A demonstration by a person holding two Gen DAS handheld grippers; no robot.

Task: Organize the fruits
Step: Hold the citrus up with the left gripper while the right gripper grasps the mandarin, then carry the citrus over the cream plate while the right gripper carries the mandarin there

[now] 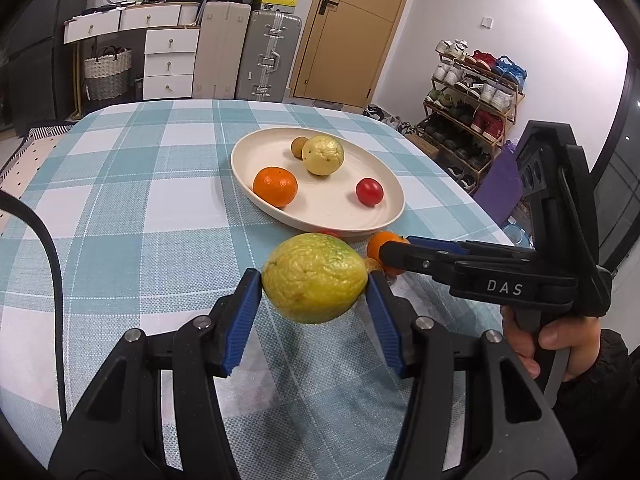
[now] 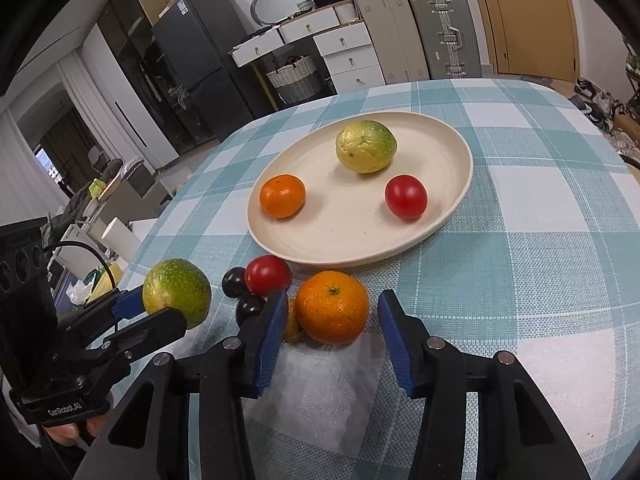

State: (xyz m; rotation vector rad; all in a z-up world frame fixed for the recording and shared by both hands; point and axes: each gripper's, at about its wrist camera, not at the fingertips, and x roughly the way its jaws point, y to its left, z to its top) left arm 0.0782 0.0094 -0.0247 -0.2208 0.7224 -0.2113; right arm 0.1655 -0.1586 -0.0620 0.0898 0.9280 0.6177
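The left gripper (image 1: 315, 280) pinches a green-yellow guava (image 1: 315, 278) at lower centre. The right gripper (image 2: 332, 312), fingers spread, straddles a mandarin (image 2: 332, 307) that hides a smaller fruit behind it.

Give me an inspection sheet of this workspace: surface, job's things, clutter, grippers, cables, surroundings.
Surface: table under a teal-and-white checked cloth.
Job's things: cream plate holds an orange, a yellow-green citrus, a red tomato and a small brown fruit. Off the plate: loose orange, second tomato, two dark plums, held green citrus.
Clutter: nothing seen.
Grippers: left gripper shut on the held green citrus, lifted off the cloth; right gripper open, jaws either side of the loose orange.
Cables: black cable at the table's left.
Surroundings: suitcases, drawers, door, shoe rack, fridge.
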